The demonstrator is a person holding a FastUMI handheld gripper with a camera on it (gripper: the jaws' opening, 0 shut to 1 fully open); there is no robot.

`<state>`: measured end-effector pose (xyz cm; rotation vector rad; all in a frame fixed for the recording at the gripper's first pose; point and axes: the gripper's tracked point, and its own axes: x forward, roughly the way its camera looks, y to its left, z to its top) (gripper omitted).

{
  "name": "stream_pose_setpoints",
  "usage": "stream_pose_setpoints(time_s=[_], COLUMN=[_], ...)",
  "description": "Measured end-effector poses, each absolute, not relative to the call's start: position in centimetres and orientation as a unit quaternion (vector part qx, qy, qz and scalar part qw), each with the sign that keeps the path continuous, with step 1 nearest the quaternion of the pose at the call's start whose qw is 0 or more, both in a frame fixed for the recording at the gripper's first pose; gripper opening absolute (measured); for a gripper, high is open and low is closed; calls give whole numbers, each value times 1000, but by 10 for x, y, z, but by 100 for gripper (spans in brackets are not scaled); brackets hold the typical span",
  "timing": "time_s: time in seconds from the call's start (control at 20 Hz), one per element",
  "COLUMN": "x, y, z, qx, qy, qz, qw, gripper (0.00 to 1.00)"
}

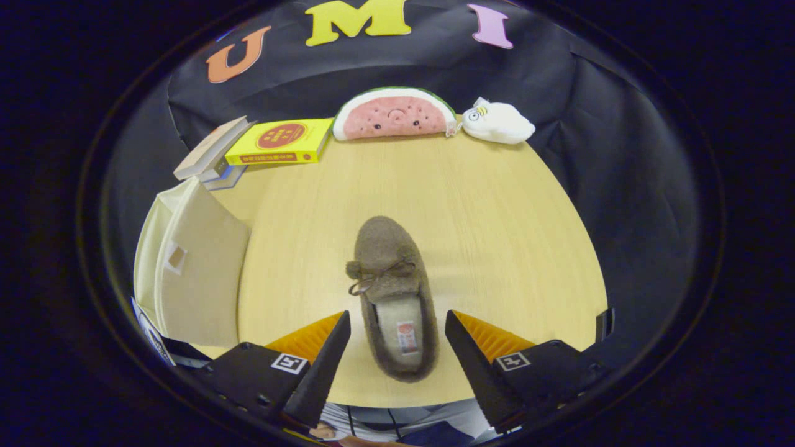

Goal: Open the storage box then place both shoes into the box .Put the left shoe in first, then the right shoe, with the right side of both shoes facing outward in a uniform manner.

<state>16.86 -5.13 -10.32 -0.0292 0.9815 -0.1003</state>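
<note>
Shoe (pixel 392 292) lies on the surface (pixel 497 236), heel between the wide-apart fingers (pixel 323 366), neither touching it. Box (pixel 192 273) stands beside the left finger; I judge this shoe not yet boxed.

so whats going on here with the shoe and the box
A hand-held gripper hangs open over a light wooden table, its fingers either side of the heel of a brown fuzzy moccasin shoe with a bow, not touching it. A cream fabric storage box stands to the left, its flap with a small cut-out swung open.
</note>
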Motion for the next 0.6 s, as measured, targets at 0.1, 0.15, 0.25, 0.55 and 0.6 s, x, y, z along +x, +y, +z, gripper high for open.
stream_pose_setpoints(time_s=[0.1, 0.15, 0.25, 0.55, 0.6], x=[172, 174, 182, 201, 204], y=[-66, -73, -84, -98, -96], z=[-113, -117, -123, -138, -142], qx=[-28, -33, -47, -75, -73], qy=[482, 487, 489, 500, 504], qz=[-55, -63, -77, -74, -68], qw=[874, 871, 867, 860, 858], gripper=[93, 93, 91, 73, 69])
